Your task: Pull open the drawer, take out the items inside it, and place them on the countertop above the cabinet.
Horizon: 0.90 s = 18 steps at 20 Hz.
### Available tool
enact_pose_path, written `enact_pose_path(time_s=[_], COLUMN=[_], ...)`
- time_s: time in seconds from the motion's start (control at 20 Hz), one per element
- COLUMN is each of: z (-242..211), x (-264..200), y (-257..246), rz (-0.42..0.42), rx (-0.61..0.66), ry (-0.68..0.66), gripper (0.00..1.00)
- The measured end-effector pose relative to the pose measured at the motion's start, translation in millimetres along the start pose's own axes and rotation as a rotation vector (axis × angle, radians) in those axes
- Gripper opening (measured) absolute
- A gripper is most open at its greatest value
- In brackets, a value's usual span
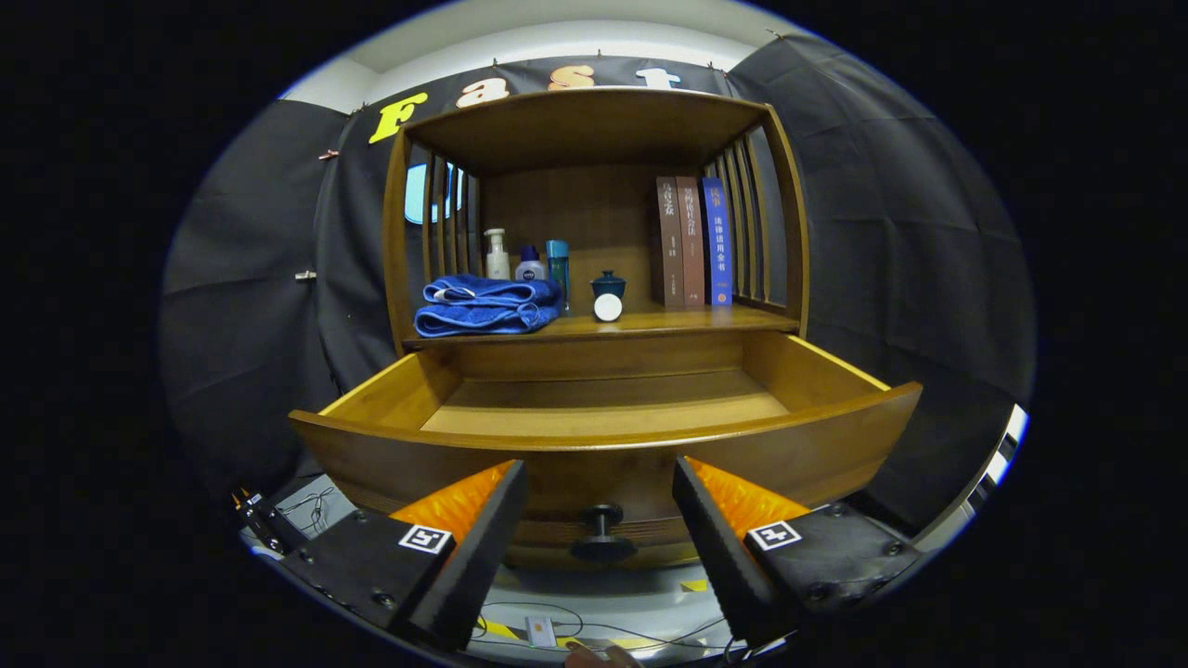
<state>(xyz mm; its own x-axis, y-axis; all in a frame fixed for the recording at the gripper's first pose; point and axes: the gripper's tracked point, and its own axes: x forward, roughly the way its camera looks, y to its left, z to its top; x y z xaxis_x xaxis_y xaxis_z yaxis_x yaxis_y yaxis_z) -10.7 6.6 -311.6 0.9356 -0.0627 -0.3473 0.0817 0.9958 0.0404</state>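
The wooden drawer (603,436) stands pulled open, and the part of its floor that I can see is bare wood. Its dark round knob (602,527) sits on the drawer front, right between my fingers and untouched by them. My gripper (599,487) is open, one finger on each side of the knob, with nothing held. On the countertop (705,321) above the drawer lie a folded blue towel (487,306), a small white round item (608,307) and a dark teal lidded cup (608,283) behind it.
Three small bottles (529,260) stand behind the towel and three upright books (691,243) lean at the shelf's right. Slatted wooden sides and a top board enclose the shelf. Cables and a small card lie on the floor below the drawer.
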Motion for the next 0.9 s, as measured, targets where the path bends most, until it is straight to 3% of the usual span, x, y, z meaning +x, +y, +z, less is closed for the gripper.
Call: enact_pose_path(time_s=[0.45, 0.9], z=[3.8, 29.6], x=[7.9, 83.8], y=[-0.2, 2.3], rz=[-0.021, -0.022], rx=[-0.033, -0.002], ry=[-0.034, -0.039], gripper=[1.0, 1.0])
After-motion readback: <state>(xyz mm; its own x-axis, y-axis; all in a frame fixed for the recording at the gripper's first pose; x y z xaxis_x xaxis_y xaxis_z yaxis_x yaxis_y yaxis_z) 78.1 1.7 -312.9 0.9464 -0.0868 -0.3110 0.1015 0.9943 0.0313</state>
